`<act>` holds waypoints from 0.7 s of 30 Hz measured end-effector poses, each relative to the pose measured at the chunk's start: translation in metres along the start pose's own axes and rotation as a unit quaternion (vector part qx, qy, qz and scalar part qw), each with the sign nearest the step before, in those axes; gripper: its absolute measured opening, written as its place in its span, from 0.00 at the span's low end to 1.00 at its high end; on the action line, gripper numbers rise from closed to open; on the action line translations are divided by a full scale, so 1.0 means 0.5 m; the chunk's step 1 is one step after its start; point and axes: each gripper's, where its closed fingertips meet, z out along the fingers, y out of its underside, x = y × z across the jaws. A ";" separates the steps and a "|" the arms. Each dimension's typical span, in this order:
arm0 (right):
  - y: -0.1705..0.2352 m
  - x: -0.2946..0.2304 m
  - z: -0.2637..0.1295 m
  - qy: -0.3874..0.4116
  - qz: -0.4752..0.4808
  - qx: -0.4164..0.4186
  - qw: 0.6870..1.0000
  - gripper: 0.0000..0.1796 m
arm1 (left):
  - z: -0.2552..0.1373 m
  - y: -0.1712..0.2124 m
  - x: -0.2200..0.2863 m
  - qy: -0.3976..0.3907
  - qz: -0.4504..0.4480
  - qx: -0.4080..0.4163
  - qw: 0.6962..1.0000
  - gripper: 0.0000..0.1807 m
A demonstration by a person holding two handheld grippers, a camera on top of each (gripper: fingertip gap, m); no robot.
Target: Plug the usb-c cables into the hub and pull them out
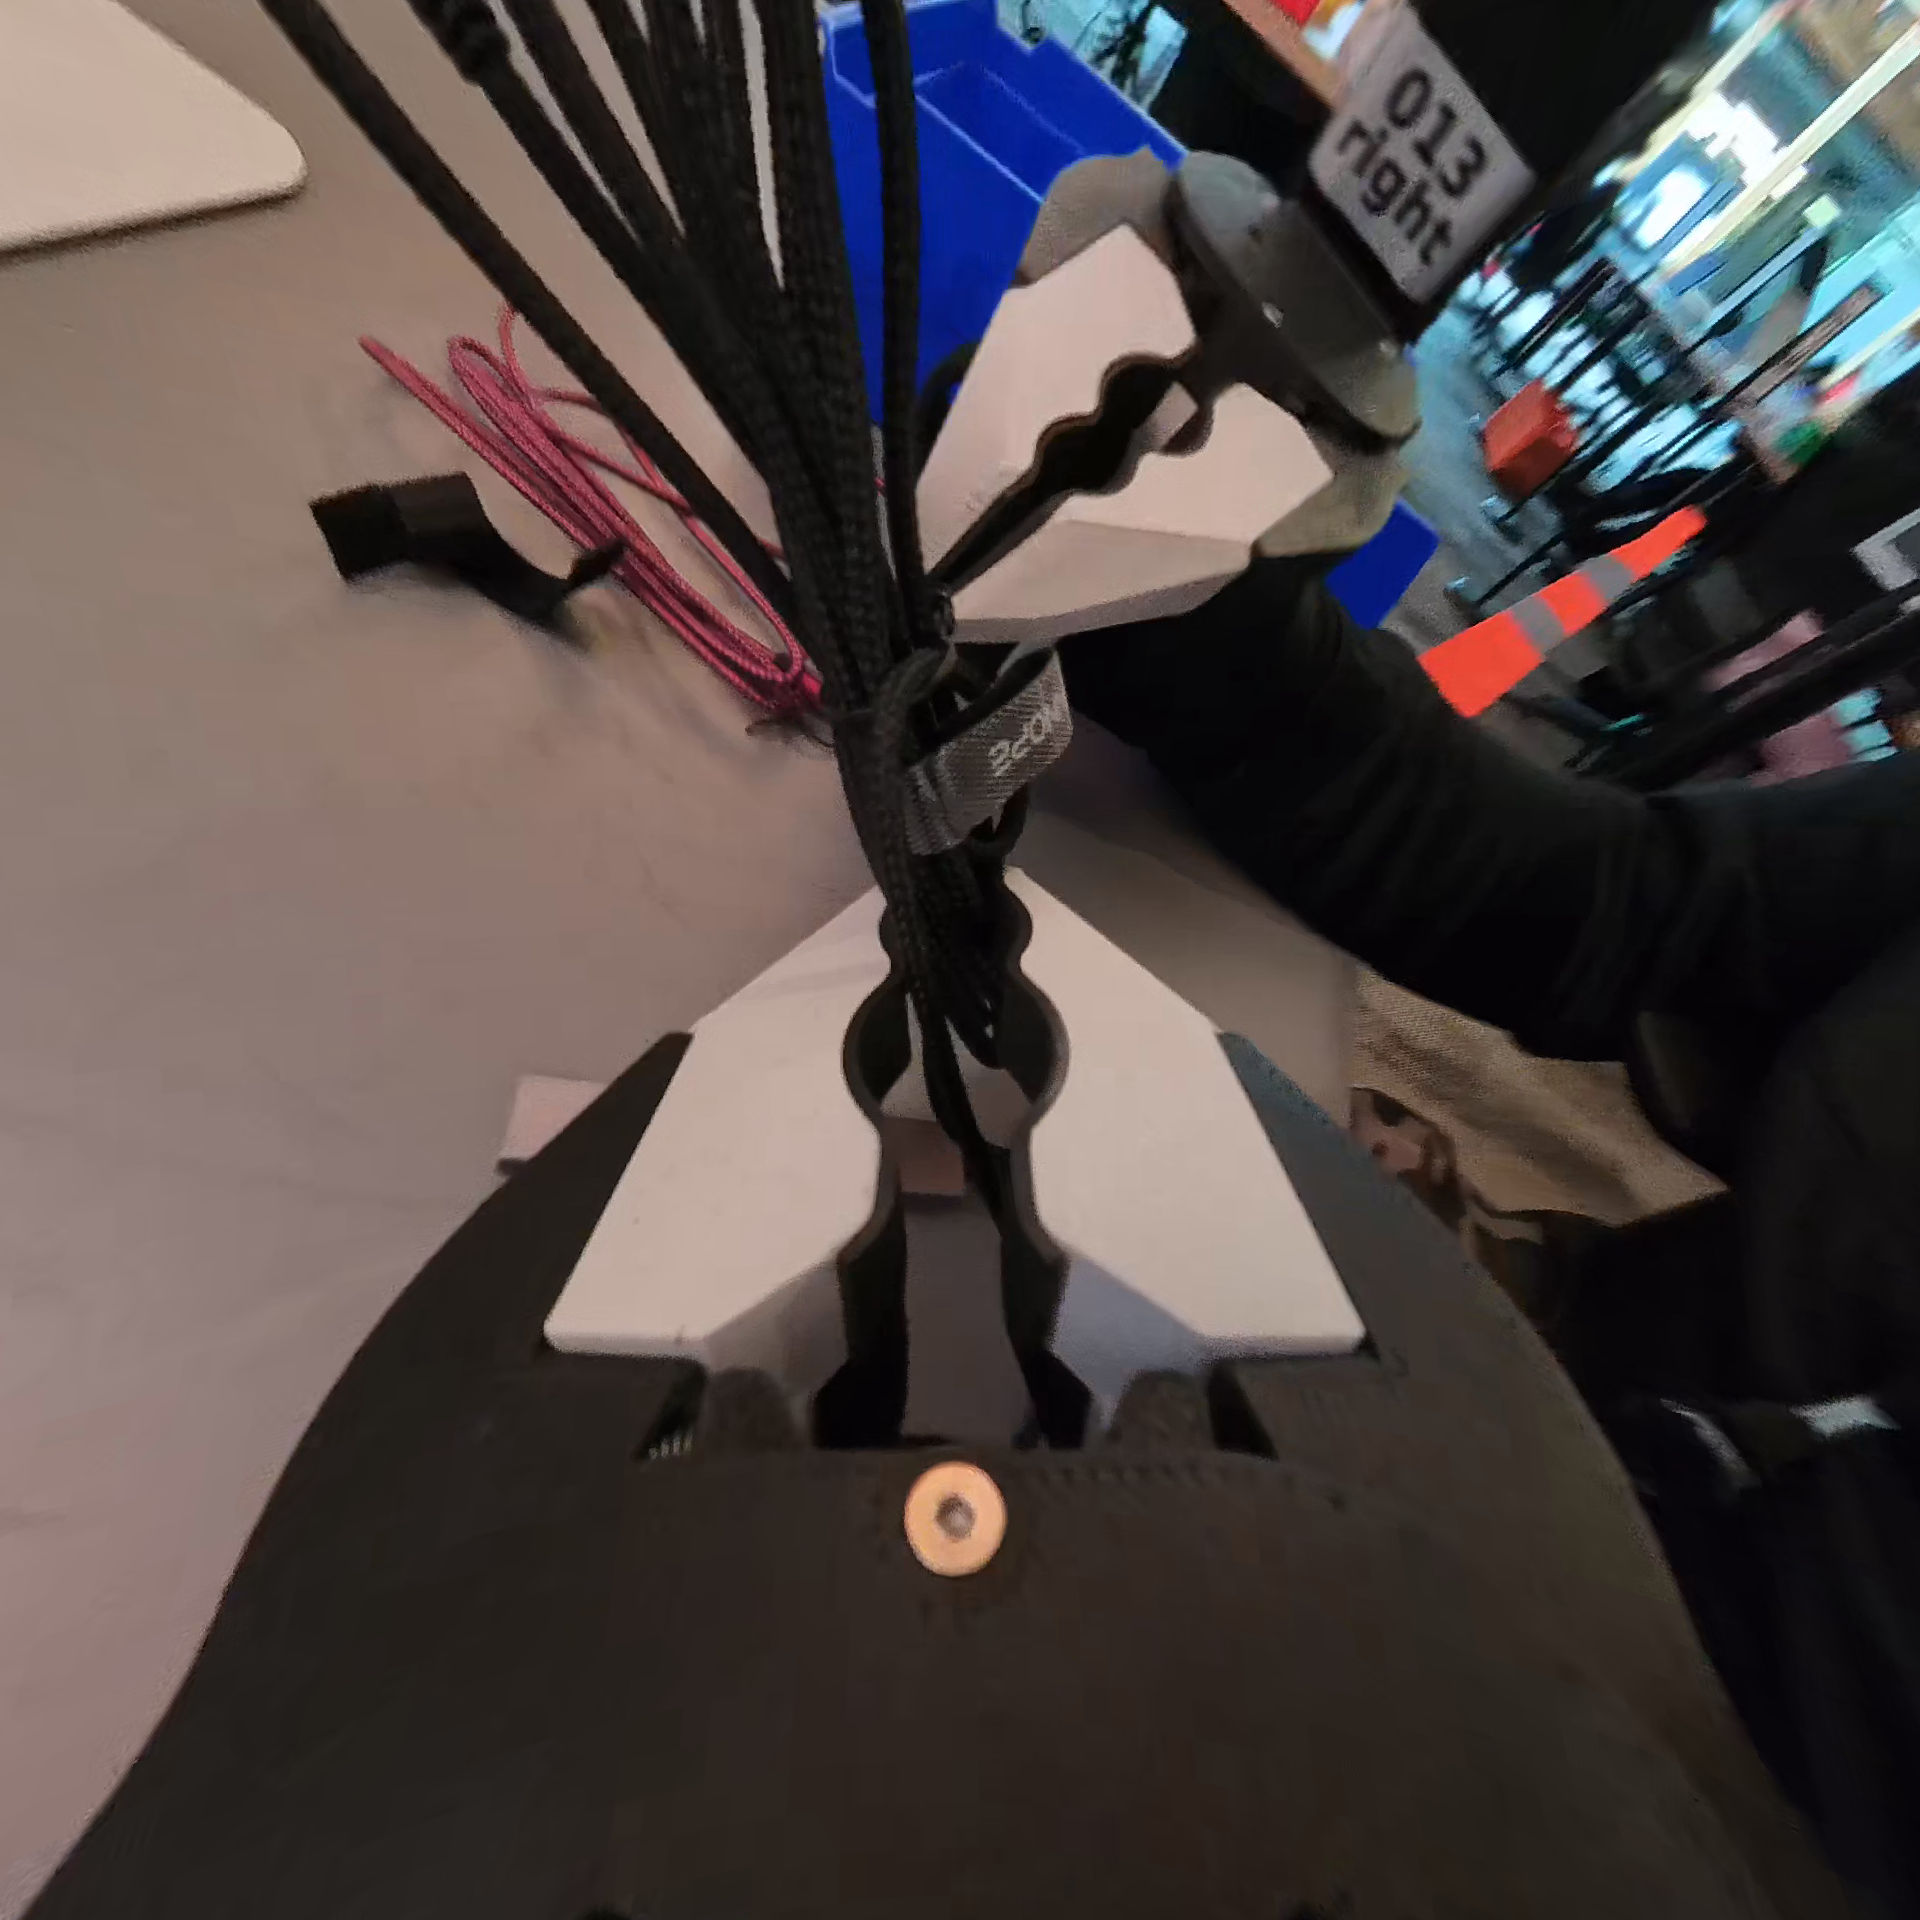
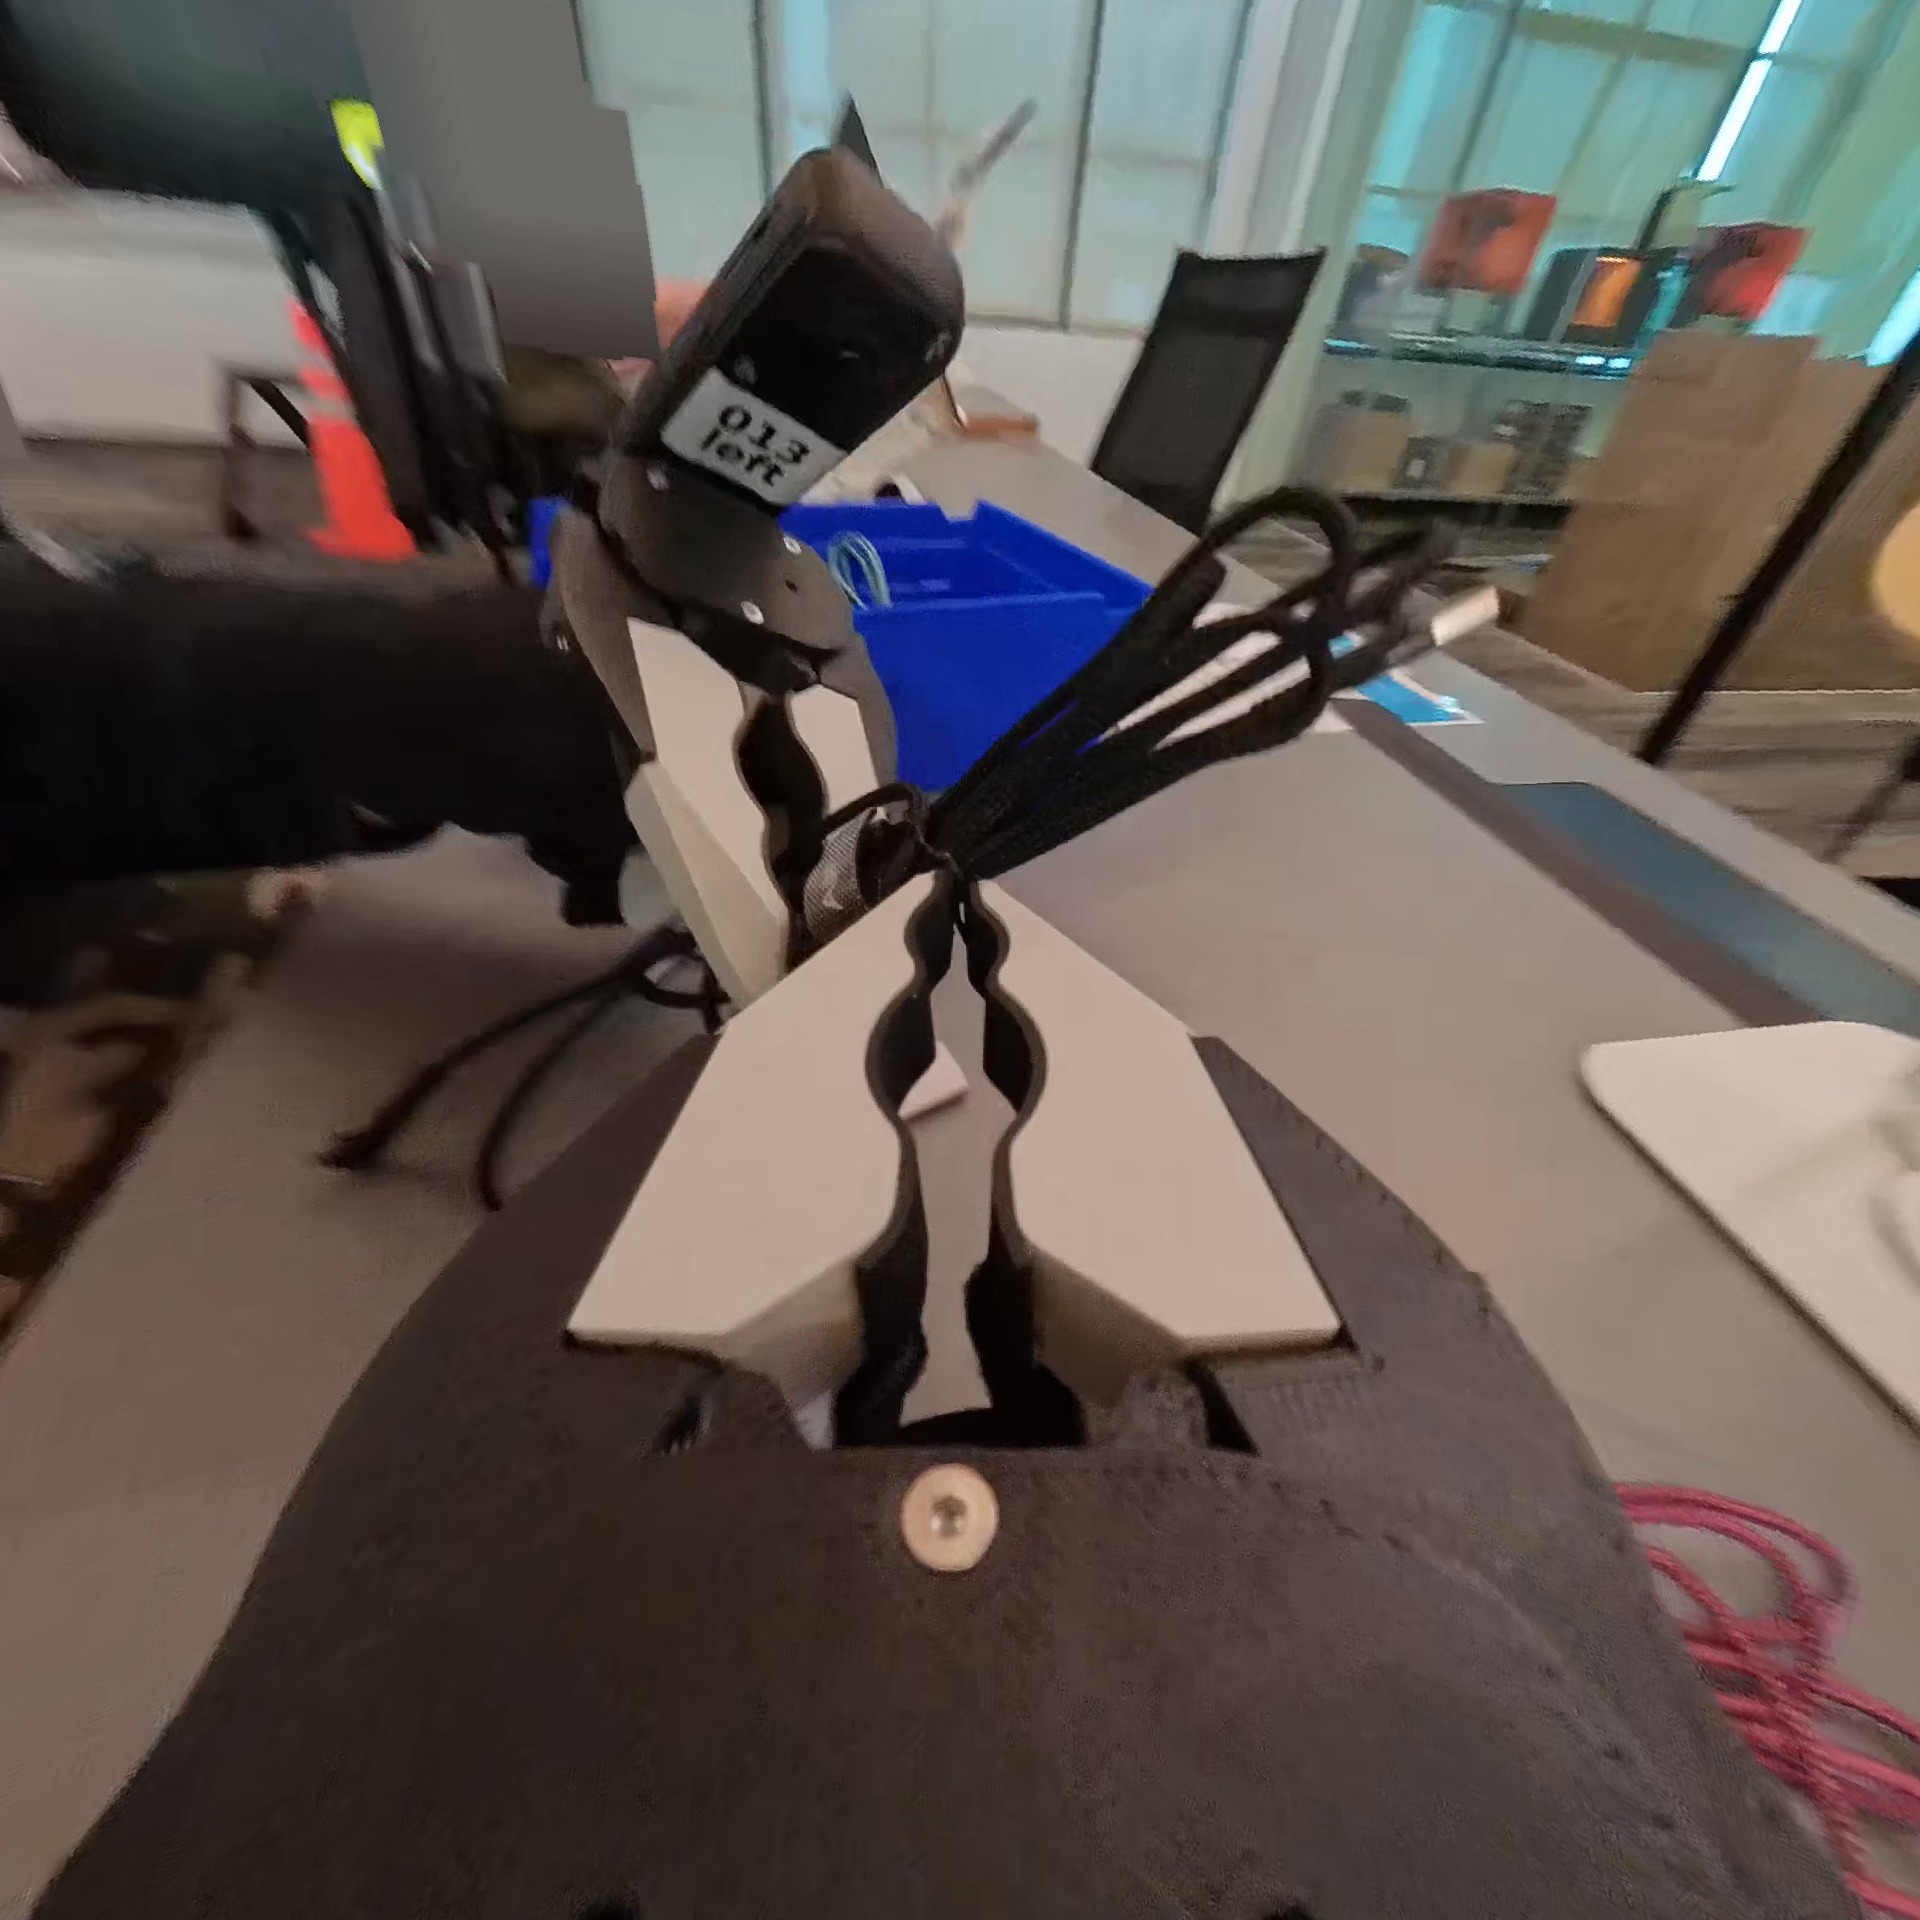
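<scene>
While the grey tabletop (image 1: 156, 935) spreads below with a blue plastic bin (image 2: 966, 665) at its far side and a coiled magenta braided cable (image 1: 582, 520) lying loose, the bundled black braided usb-c cable (image 1: 883, 582) hangs in the air between both tools. The left gripper (image 1: 951, 935) is clamped on the bundle just below its grey fabric strap (image 1: 987, 758); the right gripper (image 2: 951, 904) pinches the same bundle beside that strap. Light, limp and floppy, it probably handles best gripped at the rigid silver plug (image 2: 1465, 623). No hub is identifiable.
</scene>
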 end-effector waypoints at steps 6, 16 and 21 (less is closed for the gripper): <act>0.033 0.007 0.019 0.116 -0.236 -0.117 0.958 0.00 | -0.006 0.014 0.002 0.097 -0.133 0.014 0.986 0.04; -0.001 0.027 -0.001 -0.019 0.142 0.033 0.989 0.13 | -0.029 -0.013 -0.021 -0.023 0.036 0.028 0.999 0.04; -0.007 0.005 0.000 -0.127 0.291 0.074 0.945 0.17 | -0.037 -0.023 -0.025 -0.083 0.124 0.029 0.988 0.05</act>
